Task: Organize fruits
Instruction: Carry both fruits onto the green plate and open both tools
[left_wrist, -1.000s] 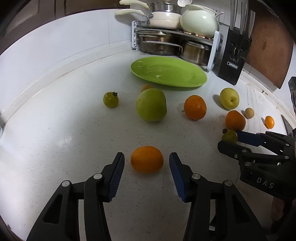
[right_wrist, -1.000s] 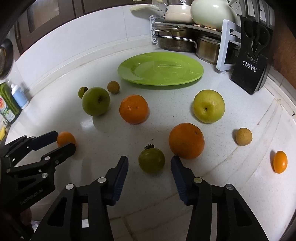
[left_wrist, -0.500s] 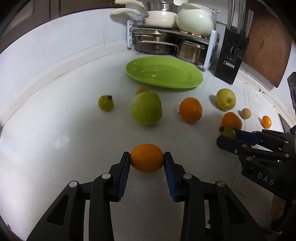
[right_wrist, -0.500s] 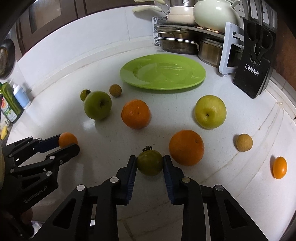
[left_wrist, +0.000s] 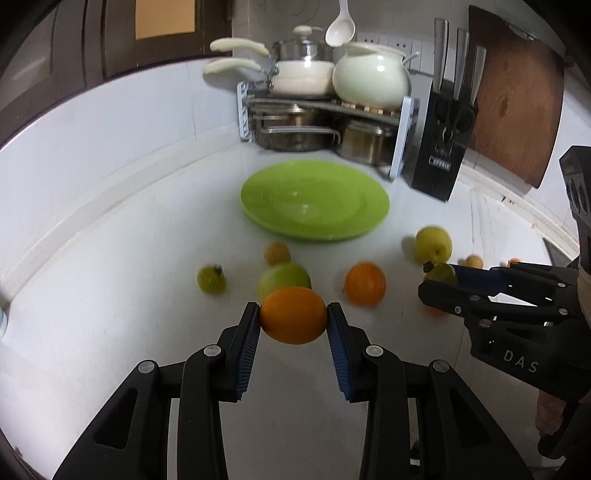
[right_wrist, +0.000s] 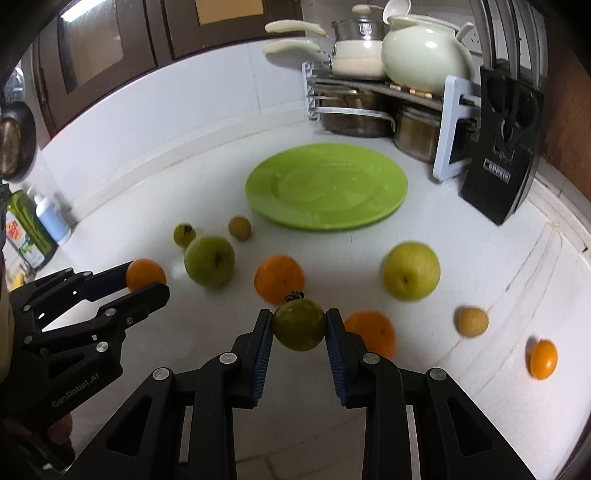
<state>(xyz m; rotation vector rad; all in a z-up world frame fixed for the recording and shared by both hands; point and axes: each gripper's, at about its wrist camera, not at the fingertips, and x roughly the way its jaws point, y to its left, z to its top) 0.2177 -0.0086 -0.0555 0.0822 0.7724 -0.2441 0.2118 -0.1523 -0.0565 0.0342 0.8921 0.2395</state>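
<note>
1. Left wrist view: your left claw (left_wrist: 293, 320) is clamped on the small orange (left_wrist: 293, 315); both blue pads (left_wrist: 248, 341) press its sides, and the fruit sits right at the fingertips, clear of the white bench (left_wrist: 110, 295).
2. Same view, beyond the held orange: a green apple (left_wrist: 284, 277) shows just behind it, a bigger orange (left_wrist: 365, 283) lies to its right, a small green tomato (left_wrist: 211, 279) to its left, and a small brown fruit (left_wrist: 277, 253) near the green plate (left_wrist: 314, 205). A yellow apple (left_wrist: 433, 244) lies further right.
3. Same view, right edge: your right claw (left_wrist: 439, 278) comes in from the side, closed on a dark green tomato (left_wrist: 439, 272). Its black body reads "DAS"; the rest is cut off. The knife block (left_wrist: 439, 162) carries a white label, too blurred here to read.
4. Right wrist view: your right claw (right_wrist: 299, 326) grips the dark green tomato (right_wrist: 300, 325) between its pads, stem up, lifted off the bench (right_wrist: 480, 387). An orange (right_wrist: 371, 332) lies just behind the right finger, another orange (right_wrist: 279, 278) beyond the tomato.
5. Same view, left side: your left claw (right_wrist: 147, 280) holds the small orange (right_wrist: 146, 273); its body reads "GenRobot.AI".
6. Same view, further out: the yellow apple (right_wrist: 410, 271), a pale round fruit (right_wrist: 472, 321) and a tiny orange fruit (right_wrist: 543, 359) lie to the right. The green plate (right_wrist: 327, 186) sits bare near the pot rack (right_wrist: 452, 129).
</note>
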